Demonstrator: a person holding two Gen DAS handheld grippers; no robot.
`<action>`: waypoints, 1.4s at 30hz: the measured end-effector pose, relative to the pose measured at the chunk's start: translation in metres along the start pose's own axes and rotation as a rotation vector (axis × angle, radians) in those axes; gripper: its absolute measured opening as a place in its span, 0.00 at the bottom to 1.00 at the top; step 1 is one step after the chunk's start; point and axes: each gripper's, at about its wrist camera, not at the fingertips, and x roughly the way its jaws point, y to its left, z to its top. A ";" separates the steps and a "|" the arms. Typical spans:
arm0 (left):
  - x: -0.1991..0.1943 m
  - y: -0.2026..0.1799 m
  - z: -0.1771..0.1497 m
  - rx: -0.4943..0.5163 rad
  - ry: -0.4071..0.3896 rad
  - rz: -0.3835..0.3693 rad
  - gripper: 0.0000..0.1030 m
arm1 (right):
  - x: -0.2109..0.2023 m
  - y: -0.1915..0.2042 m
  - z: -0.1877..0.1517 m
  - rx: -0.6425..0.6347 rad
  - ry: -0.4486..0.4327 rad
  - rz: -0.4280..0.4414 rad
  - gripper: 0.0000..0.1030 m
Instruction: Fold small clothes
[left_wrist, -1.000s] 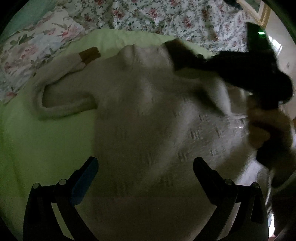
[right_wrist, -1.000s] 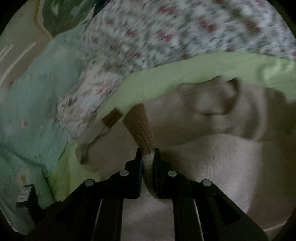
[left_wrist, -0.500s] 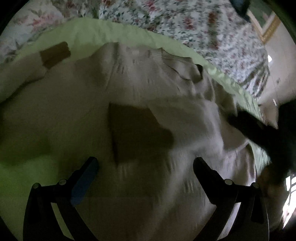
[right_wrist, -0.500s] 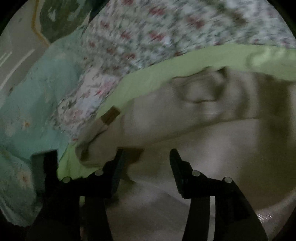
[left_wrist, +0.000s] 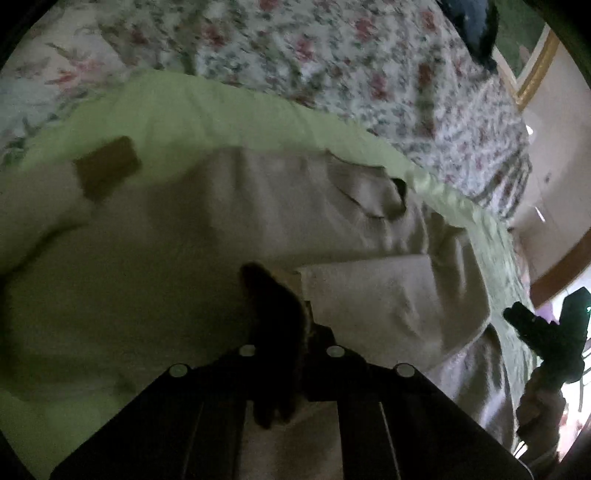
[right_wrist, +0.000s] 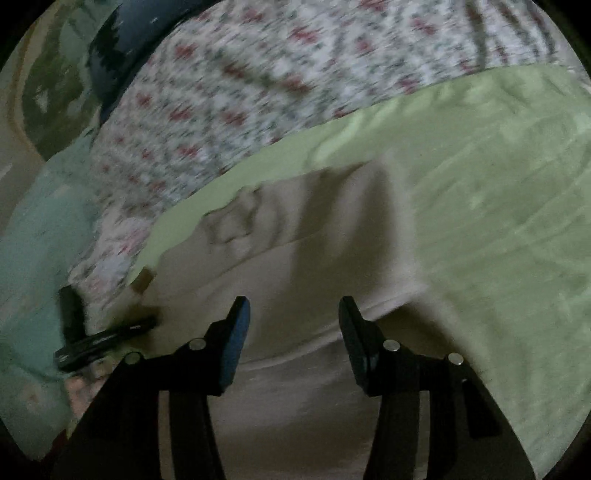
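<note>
A small cream knitted sweater (left_wrist: 229, 221) with brown cuffs lies on a light green sheet (left_wrist: 207, 110). One sleeve (left_wrist: 376, 291) is folded across its body. My left gripper (left_wrist: 291, 332) is shut on that sleeve's brown cuff (left_wrist: 273, 306). The other brown cuff (left_wrist: 107, 166) lies at the far left. In the right wrist view my right gripper (right_wrist: 291, 325) is open and empty just above the sweater (right_wrist: 295, 236). The right gripper also shows at the right edge of the left wrist view (left_wrist: 546, 332).
A floral bedspread (left_wrist: 332, 62) lies beyond the green sheet, which also shows in the right wrist view (right_wrist: 498, 192). A pale teal pillow (right_wrist: 40, 236) is at the left. The left gripper's body (right_wrist: 96, 339) shows at the lower left of the right wrist view.
My right gripper let go of the brown cuff and drew back to the right, open. My left gripper moved in and closed on that cuff.
</note>
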 end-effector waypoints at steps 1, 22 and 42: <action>0.004 0.004 -0.001 0.000 0.017 0.008 0.06 | 0.000 -0.007 0.003 0.010 -0.011 -0.026 0.50; 0.032 -0.025 -0.006 0.042 0.060 0.032 0.06 | 0.081 -0.072 0.052 0.041 0.107 -0.198 0.10; -0.042 0.031 -0.020 0.045 0.012 0.221 0.15 | 0.028 -0.014 0.006 -0.022 0.080 -0.176 0.51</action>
